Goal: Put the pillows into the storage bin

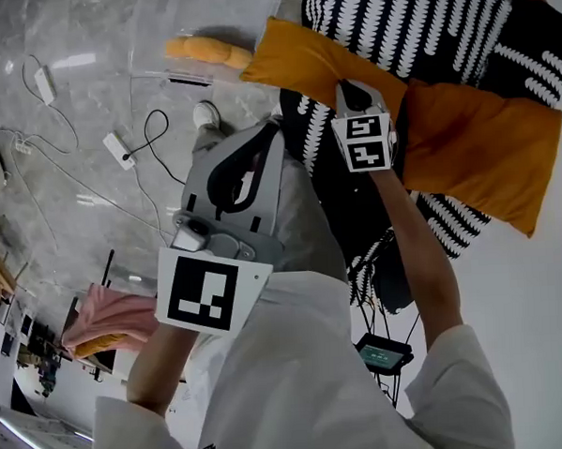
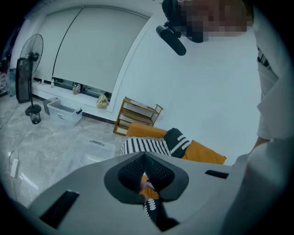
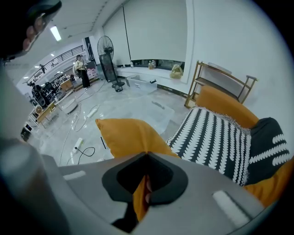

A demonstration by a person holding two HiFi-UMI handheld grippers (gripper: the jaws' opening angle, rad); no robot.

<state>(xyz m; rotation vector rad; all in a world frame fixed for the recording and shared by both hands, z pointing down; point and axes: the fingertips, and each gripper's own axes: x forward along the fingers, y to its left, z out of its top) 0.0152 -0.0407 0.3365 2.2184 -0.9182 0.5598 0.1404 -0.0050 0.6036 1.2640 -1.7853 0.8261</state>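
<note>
My right gripper point(image 1: 356, 85) is shut on the edge of an orange pillow point(image 1: 329, 61); its cloth shows pinched between the jaws point(image 3: 147, 156), and the pillow point(image 3: 128, 137) hangs out to the left. My left gripper point(image 1: 276, 127) is shut too, with black-and-white pillow point(image 1: 356, 215) fabric point(image 2: 154, 209) running through its closed jaws point(image 2: 144, 158). The clear storage bin point(image 1: 158, 37) stands on the marble floor beyond both grippers, with a yellow-orange roll point(image 1: 208, 50) inside. More orange point(image 1: 475, 152) and patterned point(image 1: 411, 20) pillows lie on the sofa to the right.
Cables and power strips point(image 1: 117, 148) trail over the floor at left. A pink cloth point(image 1: 112, 317) lies near my left elbow. A wooden rack point(image 2: 138, 114), a white bin point(image 2: 62, 112) and a standing fan point(image 2: 27, 59) line the far wall.
</note>
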